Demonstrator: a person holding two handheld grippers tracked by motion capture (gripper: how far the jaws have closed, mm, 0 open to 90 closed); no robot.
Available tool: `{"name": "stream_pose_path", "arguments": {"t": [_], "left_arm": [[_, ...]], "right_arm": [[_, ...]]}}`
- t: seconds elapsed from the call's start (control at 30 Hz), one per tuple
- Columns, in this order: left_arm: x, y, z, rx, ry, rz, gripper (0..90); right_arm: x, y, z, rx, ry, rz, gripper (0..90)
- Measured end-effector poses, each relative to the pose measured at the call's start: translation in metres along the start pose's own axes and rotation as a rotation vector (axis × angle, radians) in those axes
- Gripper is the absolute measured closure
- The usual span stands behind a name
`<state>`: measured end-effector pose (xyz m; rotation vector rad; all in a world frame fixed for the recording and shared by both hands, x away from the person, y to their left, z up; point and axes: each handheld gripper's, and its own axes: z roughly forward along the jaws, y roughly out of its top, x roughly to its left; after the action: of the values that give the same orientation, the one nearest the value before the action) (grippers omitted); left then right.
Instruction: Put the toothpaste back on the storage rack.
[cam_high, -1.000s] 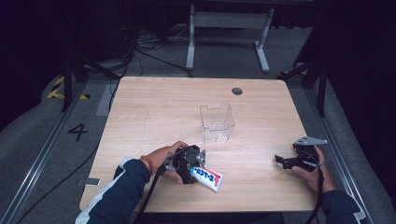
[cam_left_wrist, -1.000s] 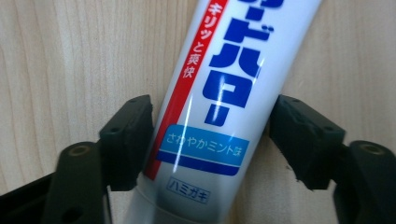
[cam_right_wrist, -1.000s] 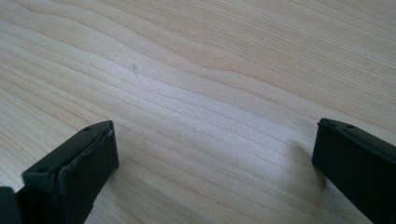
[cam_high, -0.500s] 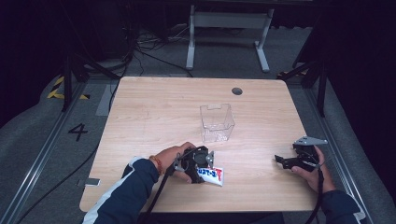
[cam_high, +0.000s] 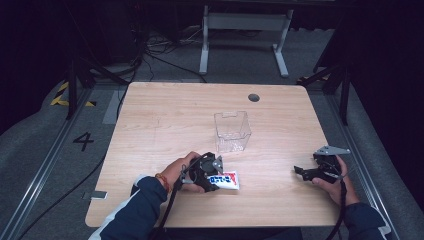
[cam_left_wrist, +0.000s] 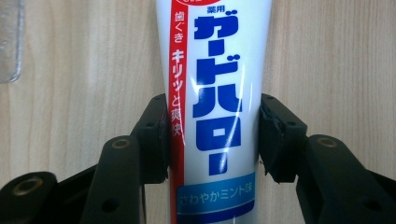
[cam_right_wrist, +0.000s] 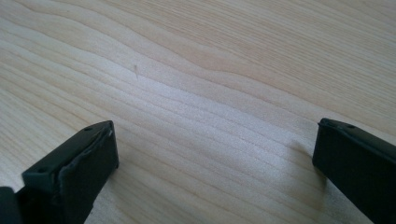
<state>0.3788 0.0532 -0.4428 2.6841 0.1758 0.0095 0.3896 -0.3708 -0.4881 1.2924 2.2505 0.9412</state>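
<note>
A light wooden table is seen from above, with a person's two forearms reaching in from the near edge, each hand holding one tool. The left tool lies low on the near middle of the table, over the end of a white tube of toothpaste that lies flat on the wood. The left gripper view shows what the high view cannot: the tube runs lengthwise between the two black jaws, its blue and red Japanese lettering readable, and both pads press against its sides after the jaws have just been closing, so this tool grasps the tube. A clear plastic box, open at the top, stands upright just beyond the tube toward the table's middle, apart from it; its corner shows at the left edge of the left gripper view. The right tool rests near the right edge, well apart from the tube; its own view shows the jaws spread wide over bare wood, released. Counted: one tube, one box, two tools.
</note>
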Motion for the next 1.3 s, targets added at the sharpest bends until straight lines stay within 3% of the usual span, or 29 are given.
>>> {"name": "stream_pose_path", "arguments": {"t": [0.1, 0.23, 0.37, 0.63, 1.0, 1.23, 1.3], "left_arm": [[0.001, -0.005, -0.006, -0.065, 0.007, -0.025, 53.5], [-0.002, -0.005, -0.014, -0.093, 0.044, -0.024, 55.0], [-0.005, -0.003, -0.024, -0.153, 0.053, -0.022, 56.5], [-0.009, -0.001, -0.047, -0.288, 0.069, -0.057, 57.5], [-0.003, 0.002, -0.067, -0.395, 0.081, -0.084, 58.3], [0.0, 0.011, -0.081, -0.488, 0.125, -0.101, 58.8], [0.001, 0.015, -0.086, -0.501, 0.143, -0.089, 58.9]], "right_arm": [[0.0, 0.0, 0.0, 0.0, 0.001, -0.001, 0.2], [0.0, 0.0, 0.0, 0.0, 0.001, -0.001, 0.2], [0.0, 0.0, 0.0, 0.0, 0.001, -0.001, 0.2], [0.0, 0.0, 0.0, 0.0, -0.001, 0.0, 0.2], [0.0, 0.0, 0.0, 0.0, -0.001, 0.001, 0.3], [0.0, 0.0, 0.0, 0.0, -0.002, 0.001, 0.3], [0.0, 0.0, 0.0, 0.0, -0.003, 0.0, 0.3]]}}
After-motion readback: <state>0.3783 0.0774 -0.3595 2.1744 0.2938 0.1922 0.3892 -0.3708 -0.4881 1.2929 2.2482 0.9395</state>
